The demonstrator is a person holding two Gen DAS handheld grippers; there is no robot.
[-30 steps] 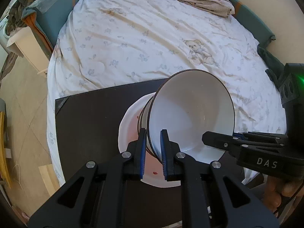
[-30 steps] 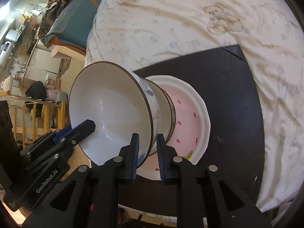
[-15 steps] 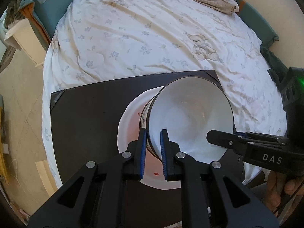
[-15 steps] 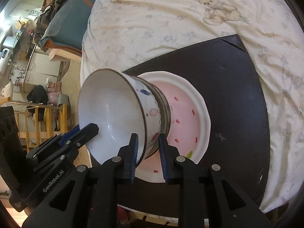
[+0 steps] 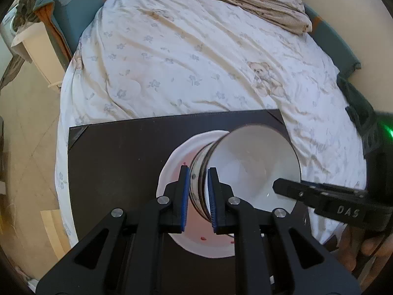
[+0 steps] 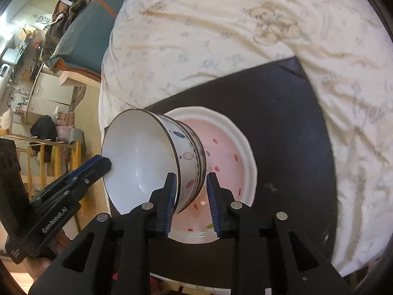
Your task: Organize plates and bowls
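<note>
- The white bowl (image 5: 255,169) sits in more bowls on the pink plate (image 6: 226,157), near the right edge of the black board (image 5: 118,162) on the bed (image 5: 196,56).
- The right gripper (image 6: 192,205) reads "DAS", the left gripper (image 5: 198,198) "GenRobot.AI".
- Both grippers were pinching the bowl rims; now they are spread around them.
- How many bowls is hard to tell.

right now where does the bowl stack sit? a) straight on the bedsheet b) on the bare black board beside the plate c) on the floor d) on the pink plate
d: the bowl stack stands within the pink plate, which lies on the black board on the bed.
</note>
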